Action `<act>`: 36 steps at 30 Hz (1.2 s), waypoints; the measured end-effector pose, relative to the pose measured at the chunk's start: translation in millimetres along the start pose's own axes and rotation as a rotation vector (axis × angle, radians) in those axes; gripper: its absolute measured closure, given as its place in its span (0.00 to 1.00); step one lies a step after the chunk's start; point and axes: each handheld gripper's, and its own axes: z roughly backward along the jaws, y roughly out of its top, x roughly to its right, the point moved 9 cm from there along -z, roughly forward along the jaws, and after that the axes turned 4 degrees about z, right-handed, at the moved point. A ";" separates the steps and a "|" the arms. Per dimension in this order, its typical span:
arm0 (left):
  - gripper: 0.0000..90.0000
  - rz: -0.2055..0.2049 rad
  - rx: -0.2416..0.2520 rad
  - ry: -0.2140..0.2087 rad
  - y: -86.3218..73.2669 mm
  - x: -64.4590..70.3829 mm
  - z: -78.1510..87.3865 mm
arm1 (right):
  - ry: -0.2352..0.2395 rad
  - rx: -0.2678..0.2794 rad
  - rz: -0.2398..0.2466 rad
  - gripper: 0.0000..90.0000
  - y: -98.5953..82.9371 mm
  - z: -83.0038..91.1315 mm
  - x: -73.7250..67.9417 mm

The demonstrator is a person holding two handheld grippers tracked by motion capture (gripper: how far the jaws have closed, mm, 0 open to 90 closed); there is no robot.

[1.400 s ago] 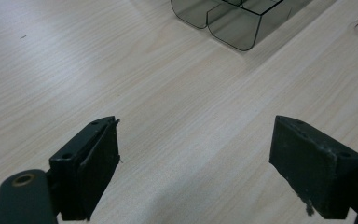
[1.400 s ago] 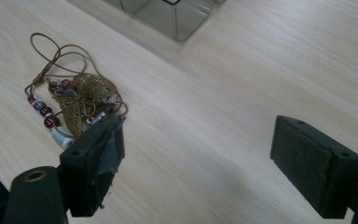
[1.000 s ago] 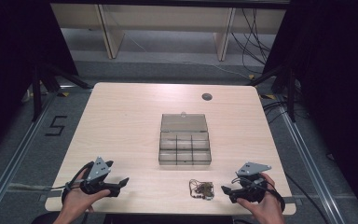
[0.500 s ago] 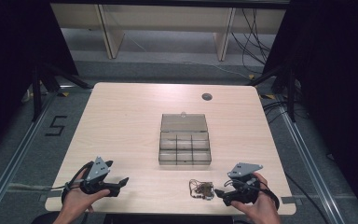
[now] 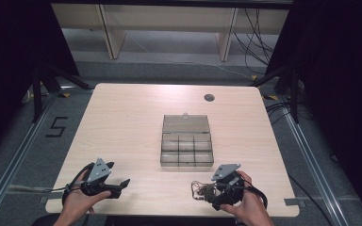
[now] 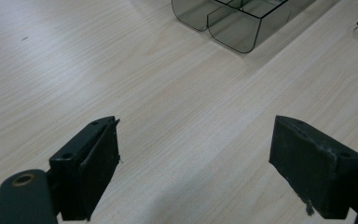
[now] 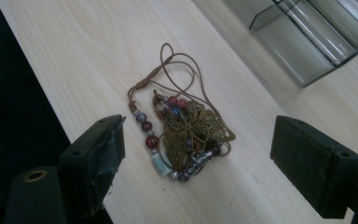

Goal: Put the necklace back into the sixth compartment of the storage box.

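A beaded cord necklace (image 7: 186, 135) with a brass filigree pendant lies bunched near the table's front edge (image 5: 201, 189). My right gripper (image 7: 198, 154) is open, its jaws standing wide on either side of the necklace without touching it. In the high view the right gripper (image 5: 214, 196) points left at the bundle. A clear compartment box (image 5: 187, 149) sits mid-table with its lid laid open behind it, and its corner shows in the right gripper view (image 7: 303, 42). My left gripper (image 5: 121, 184) rests open at the front left, over bare wood (image 6: 196, 154).
A small dark round grommet (image 5: 209, 98) is set in the table near the far edge. The box's rounded corner (image 6: 242, 28) shows ahead of the left gripper. The table's front edge (image 7: 42, 93) runs just beside the necklace, with dark floor beyond.
My right gripper has slid left along the front edge, up to the necklace. The left gripper and the box have stayed put.
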 end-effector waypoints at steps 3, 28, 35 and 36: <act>0.17 0.000 0.005 -0.006 0.4 0.1 -0.3 | 0.022 -0.013 0.042 0.21 3.0 -8.5 1.5; 0.17 -0.013 0.003 -0.006 0.9 -0.8 0.7 | 0.123 -0.190 0.084 0.28 -1.1 -39.9 1.7; 0.17 -0.015 0.004 -0.005 1.0 -1.0 0.8 | 0.127 -0.207 0.110 0.44 -0.2 -39.0 1.3; 0.17 -0.016 0.004 -0.005 1.1 -1.0 0.9 | 0.124 -0.212 0.116 0.47 -0.2 -38.8 1.2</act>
